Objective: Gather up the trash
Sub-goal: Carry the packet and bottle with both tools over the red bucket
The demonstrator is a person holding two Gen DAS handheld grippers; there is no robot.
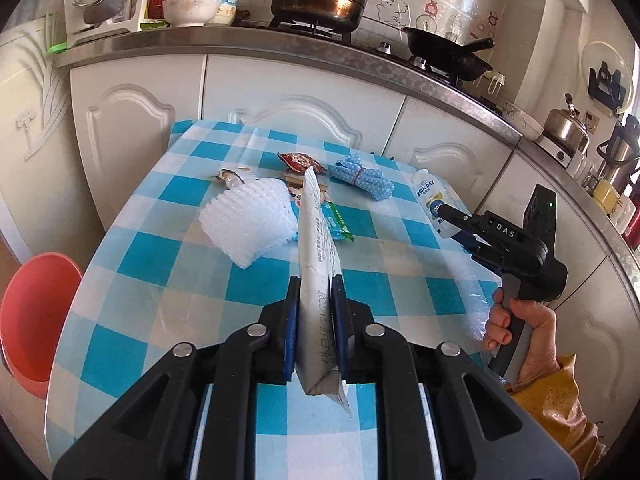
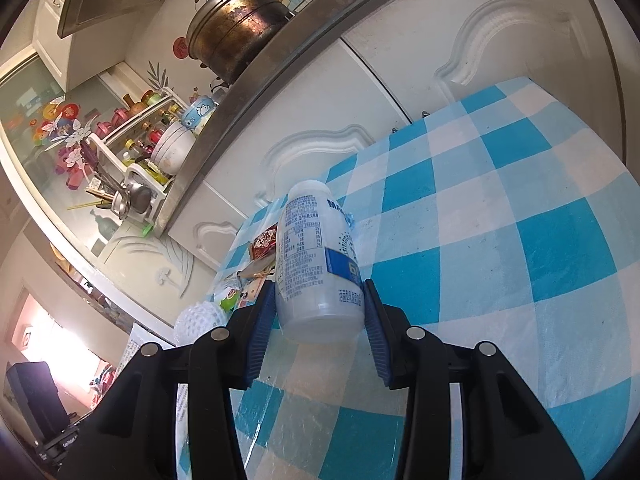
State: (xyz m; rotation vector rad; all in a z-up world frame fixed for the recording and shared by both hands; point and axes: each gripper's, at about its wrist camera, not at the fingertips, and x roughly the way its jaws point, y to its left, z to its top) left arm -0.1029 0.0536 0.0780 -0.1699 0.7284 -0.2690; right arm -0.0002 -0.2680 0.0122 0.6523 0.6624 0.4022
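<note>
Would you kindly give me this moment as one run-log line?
left gripper: shut on white packet | right gripper: shut on plastic bottle | foam net, wrappers remain on table

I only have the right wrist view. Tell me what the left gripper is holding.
Observer: The left gripper is shut on a flat white printed packet, held on edge above the table.
Operator: Report any bin within reach.
Observer: A red basin sits below the table's left edge.
Operator: List trash I can't see.
Observer: A blue dotted bundle tied with a band lies at the far side, beyond the foam net.
</note>
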